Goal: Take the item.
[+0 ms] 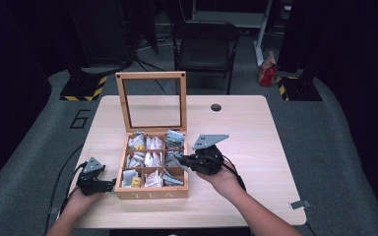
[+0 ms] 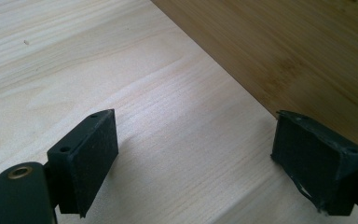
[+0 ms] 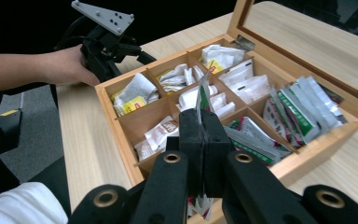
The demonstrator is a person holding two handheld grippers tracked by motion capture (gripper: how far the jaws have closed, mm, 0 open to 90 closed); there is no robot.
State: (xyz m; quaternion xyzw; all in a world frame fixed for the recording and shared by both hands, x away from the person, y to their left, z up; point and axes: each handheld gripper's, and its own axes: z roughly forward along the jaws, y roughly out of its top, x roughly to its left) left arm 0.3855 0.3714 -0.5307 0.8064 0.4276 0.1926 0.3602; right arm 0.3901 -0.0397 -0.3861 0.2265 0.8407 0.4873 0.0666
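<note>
A wooden tea box [image 1: 151, 194] marked TEA stands open on the table, its glass lid [image 1: 151, 102] upright, its compartments holding several tea packets [image 3: 299, 107]. My right gripper [image 3: 201, 122] hangs over the box's right side [image 1: 177, 161], shut on a green and white tea packet [image 3: 203, 95] held edge-up between the jaws. My left gripper [image 1: 109, 185] rests on the table just left of the box, open, with bare wood between its pads [image 2: 93, 154]; the box's side wall [image 2: 298, 51] is close to its right pad.
A black chair [image 1: 205, 44] stands behind the table. A dark round hole [image 1: 216, 107] sits in the tabletop at the back. A small grey clip [image 1: 299, 204] lies near the front right corner. Bare tabletop [image 1: 256, 137] lies right of the box.
</note>
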